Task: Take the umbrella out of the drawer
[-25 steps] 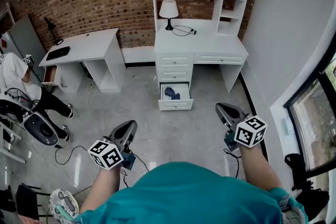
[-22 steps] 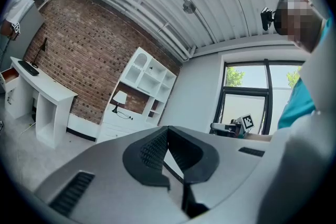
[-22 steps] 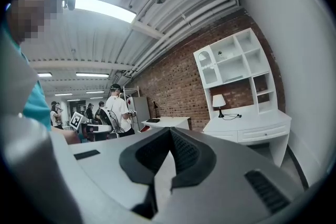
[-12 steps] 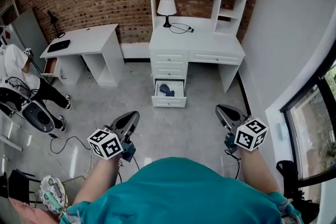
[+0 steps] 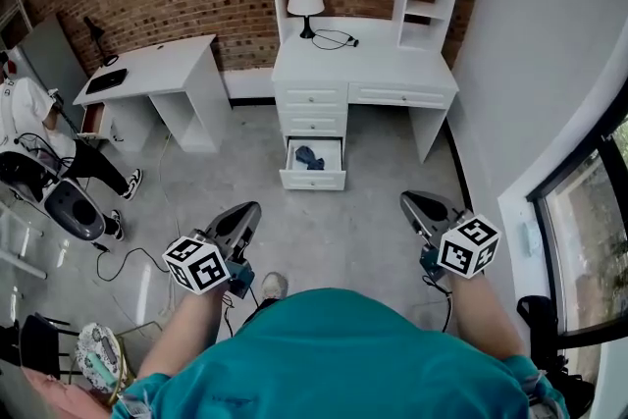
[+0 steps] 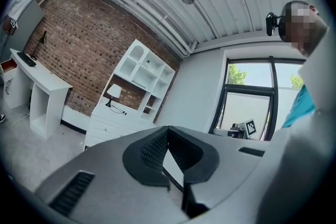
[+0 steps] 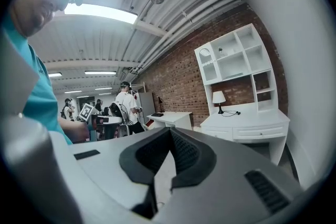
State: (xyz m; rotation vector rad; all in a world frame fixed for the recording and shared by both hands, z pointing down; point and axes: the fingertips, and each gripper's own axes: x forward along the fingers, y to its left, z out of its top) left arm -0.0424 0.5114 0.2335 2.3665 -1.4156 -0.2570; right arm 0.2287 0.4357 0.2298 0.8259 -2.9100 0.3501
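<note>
From where I stood, the tall white wooden desk with its shelf hutch [image 5: 363, 74] was the thing to steer by. The lowest white drawer [image 5: 312, 180] of that desk's stack stood pulled out, and in it lay the dark blue folded fabric umbrella [image 5: 310, 157], a crumpled bundle on the drawer's pale bottom. Both tools were well short of the desk, across a stretch of grey floor. The grey left gripper [image 5: 247, 211] had its jaws pressed together on nothing, and so did the grey right gripper [image 5: 413, 204]. Their own views showed only the room beyond the meeting tips. I judged the umbrella to be light, with soft, slippery cloth wrapped loosely over a stiff shaft. A pinch on cloth alone might have slid off or pulled a fold loose. The better hold seemed to be across the middle of the bundle, where the shaft backs the fabric, or on the handle. From that far off the desk I could not tell which end that was.
</note>
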